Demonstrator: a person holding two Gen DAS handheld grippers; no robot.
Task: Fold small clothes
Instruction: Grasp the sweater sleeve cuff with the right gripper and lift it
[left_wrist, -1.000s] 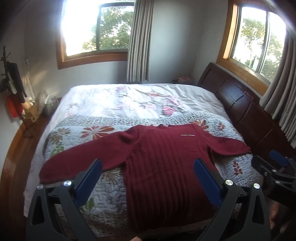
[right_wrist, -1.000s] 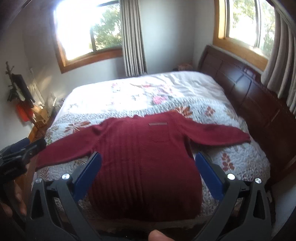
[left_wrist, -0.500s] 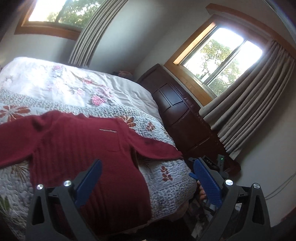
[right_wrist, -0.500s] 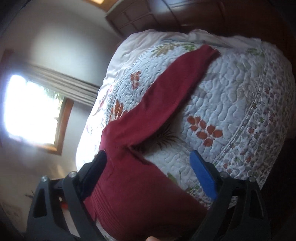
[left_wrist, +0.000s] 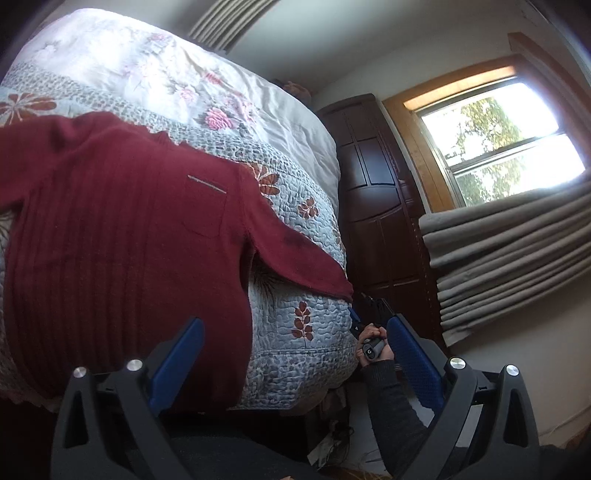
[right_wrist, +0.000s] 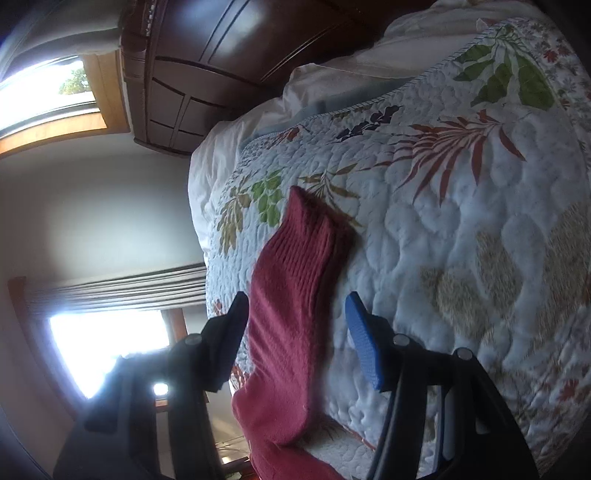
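A dark red knit sweater lies flat, front up, on the quilted bed, its chest pocket showing. Its right sleeve reaches to the bed's edge. My left gripper hovers open over the sweater's lower hem and the quilt, holding nothing. My right gripper, held by a hand in a dark sleeve, is at the cuff. In the right wrist view the sleeve runs between my right gripper's fingers; the jaws stand partly narrowed around it, with a gap on one side.
A dark wooden headboard stands just past the bed's edge by the cuff. Grey curtains hang under a bright window. White bedding is bunched against the headboard. Cords and clutter lie on the floor below the bed.
My right gripper has swung to the right sleeve, rolled sideways, and its jaws have narrowed around the cuff end. My left gripper has turned right and come closer to the sweater.
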